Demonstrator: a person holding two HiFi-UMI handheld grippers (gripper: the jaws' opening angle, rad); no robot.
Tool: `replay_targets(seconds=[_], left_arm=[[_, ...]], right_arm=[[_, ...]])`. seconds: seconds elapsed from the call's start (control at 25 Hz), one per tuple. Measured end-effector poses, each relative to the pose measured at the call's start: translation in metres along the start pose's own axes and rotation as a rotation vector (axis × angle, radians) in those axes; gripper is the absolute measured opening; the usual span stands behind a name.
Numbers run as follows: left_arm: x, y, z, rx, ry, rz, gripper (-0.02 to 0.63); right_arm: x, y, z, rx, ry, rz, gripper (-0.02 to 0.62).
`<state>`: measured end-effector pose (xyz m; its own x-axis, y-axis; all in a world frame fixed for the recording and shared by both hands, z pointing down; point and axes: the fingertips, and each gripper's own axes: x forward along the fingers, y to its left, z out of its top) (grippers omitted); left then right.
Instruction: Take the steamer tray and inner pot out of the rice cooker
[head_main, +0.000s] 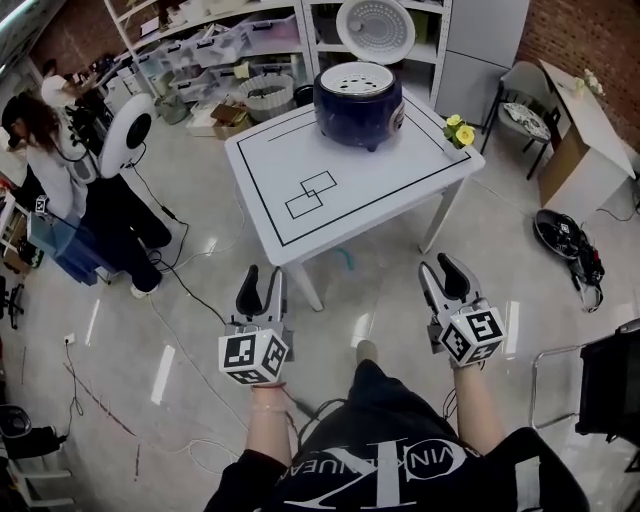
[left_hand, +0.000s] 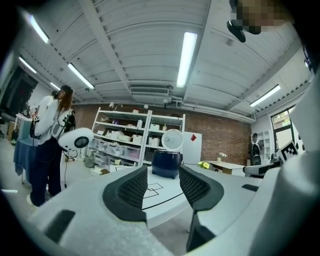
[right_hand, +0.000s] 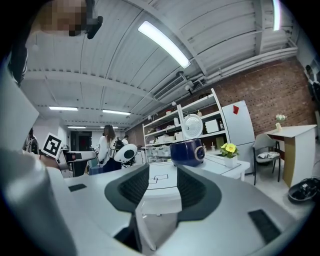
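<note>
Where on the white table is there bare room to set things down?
The table, from the rice cooker to its near edge, is bare but for drawn squares. Crowded only by the flowers, far right corner.

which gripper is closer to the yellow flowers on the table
Right. In the head view the right gripper hangs almost straight below the yellow flowers, off the table's right corner; the left gripper is well over to the left, farther off. Neither reaches the table.
</note>
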<state>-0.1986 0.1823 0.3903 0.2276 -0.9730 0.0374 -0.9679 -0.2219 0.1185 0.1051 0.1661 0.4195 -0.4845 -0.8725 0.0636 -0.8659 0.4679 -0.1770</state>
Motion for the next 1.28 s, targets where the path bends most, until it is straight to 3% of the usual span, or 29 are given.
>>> replay_targets(seconds=[0.44,0.8,1.28], left_arm=[[0.09,0.035,0.017,0.0,-0.014,0.022,0.172],[0.162,0.039,0.022,0.015,-0.003,0.016,0.172],[0.198,0.039,0.02,0.033,0.007,0.03,0.172]], right_arm=[[0.09,-0.039,0.02,-0.002,-0.012,0.001,0.158],[0.151,-0.079,0.03,0.007,-0.013,0.012,0.158],[0.19,-0.1,0.028,0.016,-0.004,0.054,0.158]])
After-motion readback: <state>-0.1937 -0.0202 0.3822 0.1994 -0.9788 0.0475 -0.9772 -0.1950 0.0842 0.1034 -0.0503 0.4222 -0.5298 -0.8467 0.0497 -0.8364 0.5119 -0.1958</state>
